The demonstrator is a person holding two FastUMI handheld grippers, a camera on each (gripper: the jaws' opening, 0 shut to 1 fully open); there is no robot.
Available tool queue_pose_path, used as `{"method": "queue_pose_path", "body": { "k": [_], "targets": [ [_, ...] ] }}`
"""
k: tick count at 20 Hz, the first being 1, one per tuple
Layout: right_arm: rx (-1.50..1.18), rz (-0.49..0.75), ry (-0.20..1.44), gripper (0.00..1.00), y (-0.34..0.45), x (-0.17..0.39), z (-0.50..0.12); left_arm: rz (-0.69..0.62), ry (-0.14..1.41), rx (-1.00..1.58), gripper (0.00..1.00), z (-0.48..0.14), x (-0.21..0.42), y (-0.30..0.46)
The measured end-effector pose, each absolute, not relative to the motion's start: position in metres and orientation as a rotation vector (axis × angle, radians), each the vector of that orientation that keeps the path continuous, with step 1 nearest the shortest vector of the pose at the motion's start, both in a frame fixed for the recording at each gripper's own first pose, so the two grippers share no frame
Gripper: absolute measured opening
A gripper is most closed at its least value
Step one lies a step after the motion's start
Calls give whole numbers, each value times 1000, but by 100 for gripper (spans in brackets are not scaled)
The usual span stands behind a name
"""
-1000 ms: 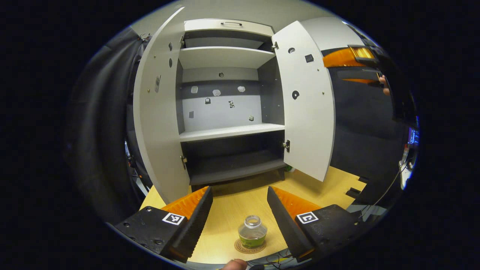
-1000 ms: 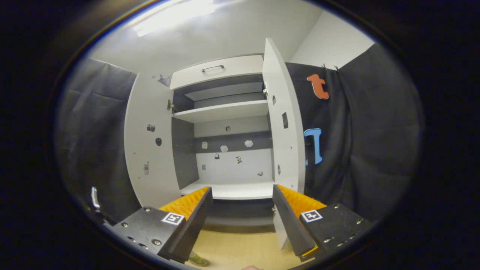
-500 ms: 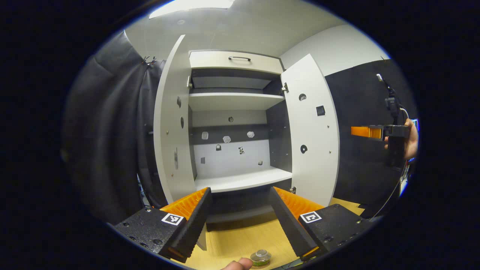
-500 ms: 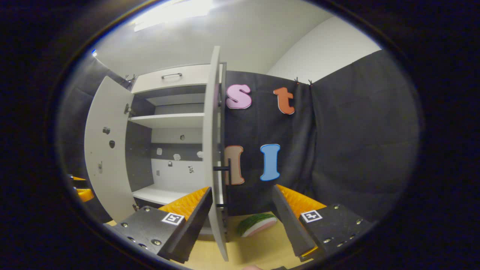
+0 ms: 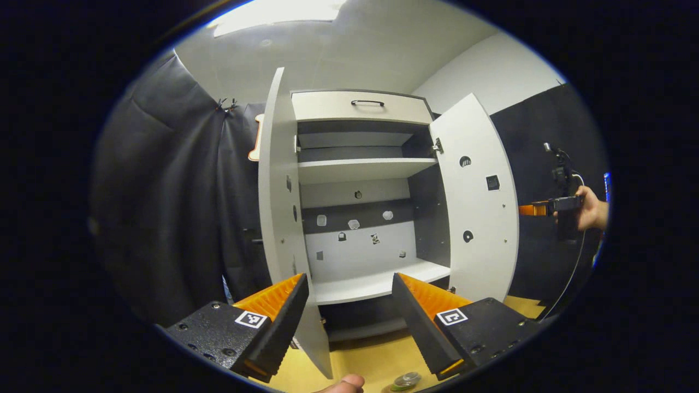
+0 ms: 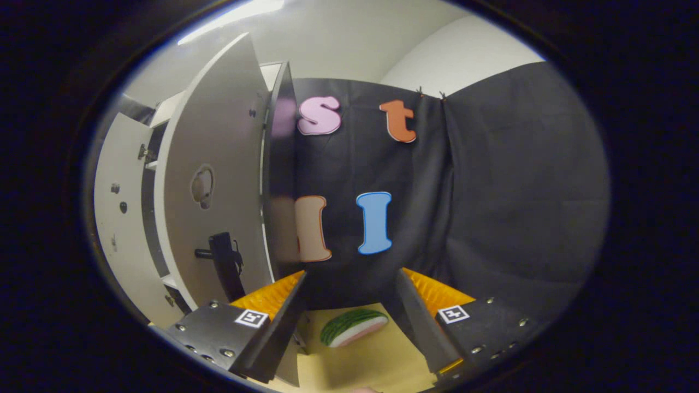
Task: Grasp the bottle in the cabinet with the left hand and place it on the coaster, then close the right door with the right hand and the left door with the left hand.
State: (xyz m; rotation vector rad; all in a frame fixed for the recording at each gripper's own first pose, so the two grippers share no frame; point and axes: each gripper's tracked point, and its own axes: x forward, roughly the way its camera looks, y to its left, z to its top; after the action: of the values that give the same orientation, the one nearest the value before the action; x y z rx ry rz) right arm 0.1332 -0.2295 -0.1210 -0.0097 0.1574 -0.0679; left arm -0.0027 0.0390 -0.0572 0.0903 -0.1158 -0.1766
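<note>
Both pale cabinet doors (image 5: 284,218) (image 5: 480,218) stand open; bottle (image 5: 405,380) rests on table.

cabinet (image 5: 360,106): white, dark-grey inside | table (image 6: 355,363): light wood | melon slice (image 6: 352,327): green-striped

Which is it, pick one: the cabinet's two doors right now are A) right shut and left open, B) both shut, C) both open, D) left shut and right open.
C: in the left gripper view the left door and right door both stand swung out, leaving the cabinet shelves exposed.
</note>
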Motion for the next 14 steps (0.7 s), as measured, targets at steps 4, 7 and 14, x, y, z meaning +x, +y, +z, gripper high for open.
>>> {"method": "queue_pose_path", "body": {
  "k": [4,7,14],
  "targets": [
    [-81,-2,185,81,-189,134,-123,-169,-119,59,96,-45,-20,48],
    [-47,-21,181,76,-169,132,-124,-182,-126,49,99,-35,-32,51],
    [-50,-30,176,76,-139,128,-124,-178,-112,71,97,-44,-35,49]
  ]
}}
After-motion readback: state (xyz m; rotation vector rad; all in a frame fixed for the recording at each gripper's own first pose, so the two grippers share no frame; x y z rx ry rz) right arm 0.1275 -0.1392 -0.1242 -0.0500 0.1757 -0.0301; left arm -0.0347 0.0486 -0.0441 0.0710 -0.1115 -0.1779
